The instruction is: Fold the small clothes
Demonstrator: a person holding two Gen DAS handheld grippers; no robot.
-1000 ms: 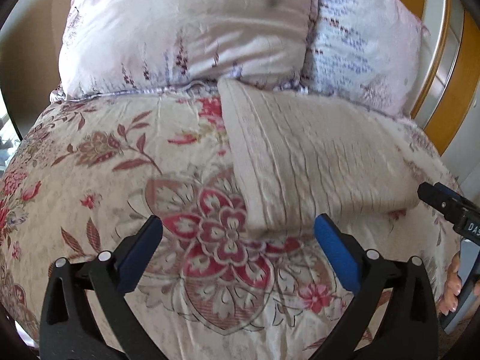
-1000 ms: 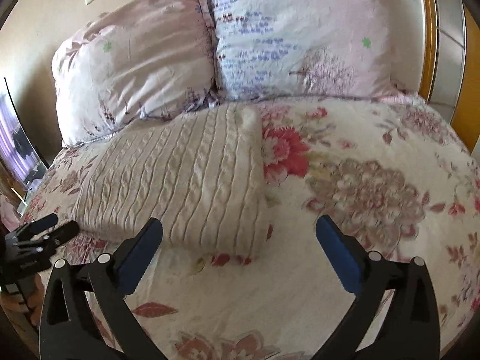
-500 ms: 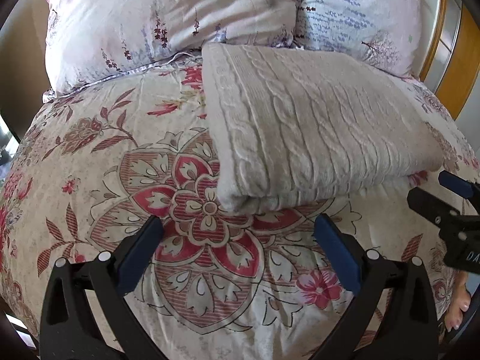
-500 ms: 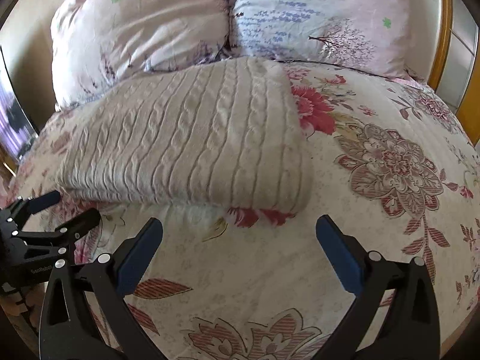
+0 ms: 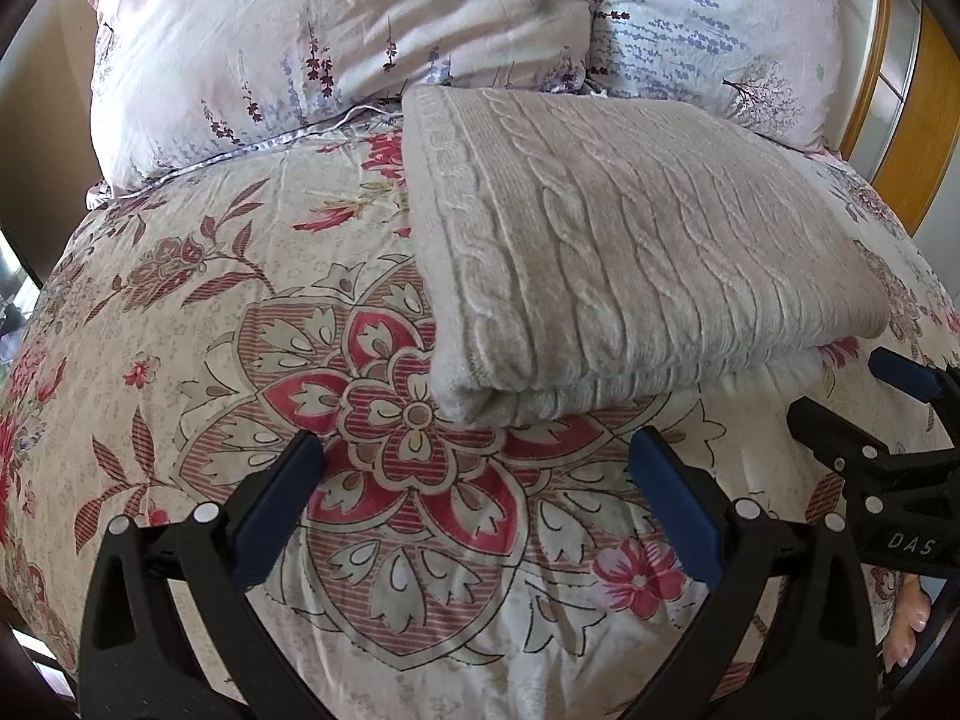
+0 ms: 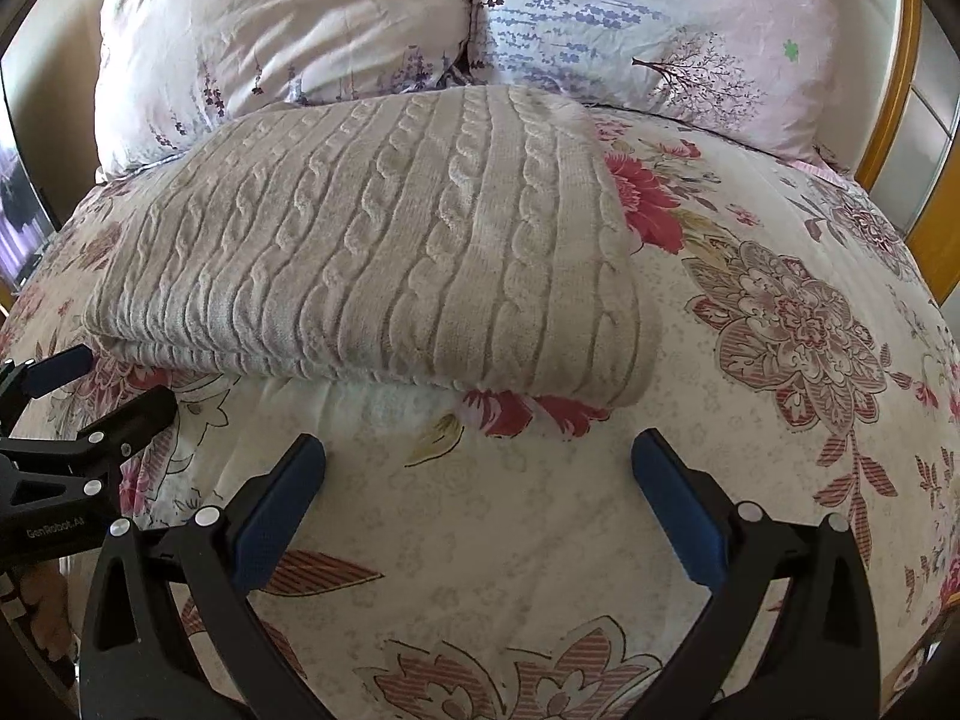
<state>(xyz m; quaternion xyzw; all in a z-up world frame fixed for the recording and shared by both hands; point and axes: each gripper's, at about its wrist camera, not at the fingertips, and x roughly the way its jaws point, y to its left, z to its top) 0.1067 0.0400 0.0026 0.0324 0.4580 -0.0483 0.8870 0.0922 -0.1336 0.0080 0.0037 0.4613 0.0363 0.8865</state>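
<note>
A cream cable-knit garment [image 5: 630, 258] lies folded in a flat rectangle on the floral bedspread [image 5: 240, 360], its near folded edge facing me. It also shows in the right wrist view [image 6: 384, 264]. My left gripper [image 5: 477, 480] is open and empty, just short of the garment's near left corner. My right gripper [image 6: 477, 480] is open and empty, just short of the near right corner. Each gripper appears at the edge of the other's view: the right one [image 5: 870, 414] and the left one [image 6: 90, 384], both open.
Two floral pillows [image 5: 336, 30] [image 5: 720, 30] lean at the head of the bed behind the garment. A wooden headboard frame [image 6: 900, 90] runs along the right. The bedspread [image 6: 780, 360] stretches to the right of the garment.
Both grippers have moved forward and lower towards the garment's near edge, which now looks larger. Both stay open and empty. The garment has not moved.
</note>
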